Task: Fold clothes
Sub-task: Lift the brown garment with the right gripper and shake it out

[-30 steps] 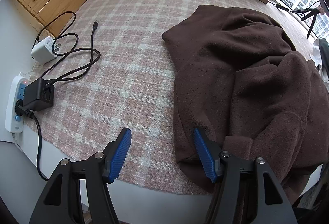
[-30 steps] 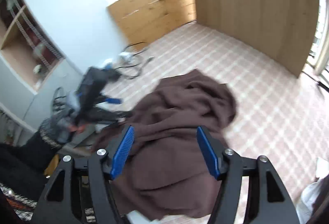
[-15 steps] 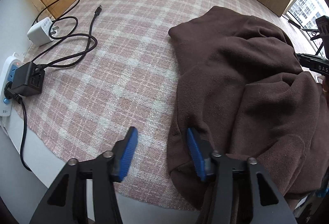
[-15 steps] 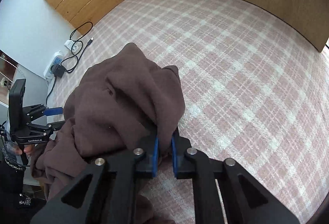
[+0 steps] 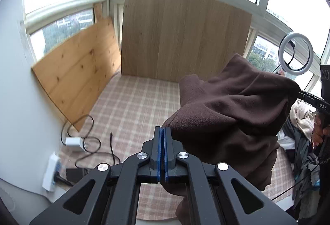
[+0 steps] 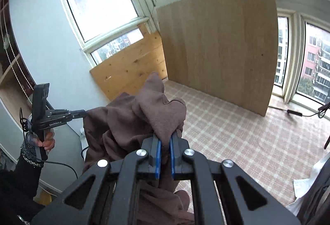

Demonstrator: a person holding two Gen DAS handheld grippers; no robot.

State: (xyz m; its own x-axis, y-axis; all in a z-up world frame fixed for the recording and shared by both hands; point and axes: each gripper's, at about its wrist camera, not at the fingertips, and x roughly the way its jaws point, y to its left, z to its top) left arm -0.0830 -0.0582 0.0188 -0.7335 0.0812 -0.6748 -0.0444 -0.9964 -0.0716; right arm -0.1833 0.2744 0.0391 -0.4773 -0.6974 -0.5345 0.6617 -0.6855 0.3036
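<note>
Lifted since a second ago: brown fleece garment (image 5: 231, 113), then heaped on the plaid cloth (image 5: 132, 105), now hangs in the air between the two grippers, clear of the surface at its upper part.

Left gripper (image 5: 162, 152): was spread beside the garment's edge; now its blue pads are pressed together on a fold of the fleece at its near left corner.

Right gripper (image 6: 164, 158): was open over the heap; now pinching a bunched ridge of the fleece, pads held slightly apart by the thickness of cloth.

Bearing on the task, as a judgement: both holds taken and the piece raised, it fits a shake-out or spreading stage; no neat fold shows yet. The garment is bunched, its sleeves and hem not told apart.

Surroundings:
- white charger (image 5: 73, 141) and black cable (image 5: 90, 142), lying on the cloth's left side;
- white power strip (image 5: 51, 171) at the near left edge, with a black adapter (image 5: 75, 173) beside it;
- wooden boards (image 5: 181, 39) standing behind;
- ring light (image 5: 296, 53) at the right;
- pile of other clothes (image 5: 302, 121) on the right.

Obstruction: cable and charger lie where the left side of a spread garment might land.
</note>
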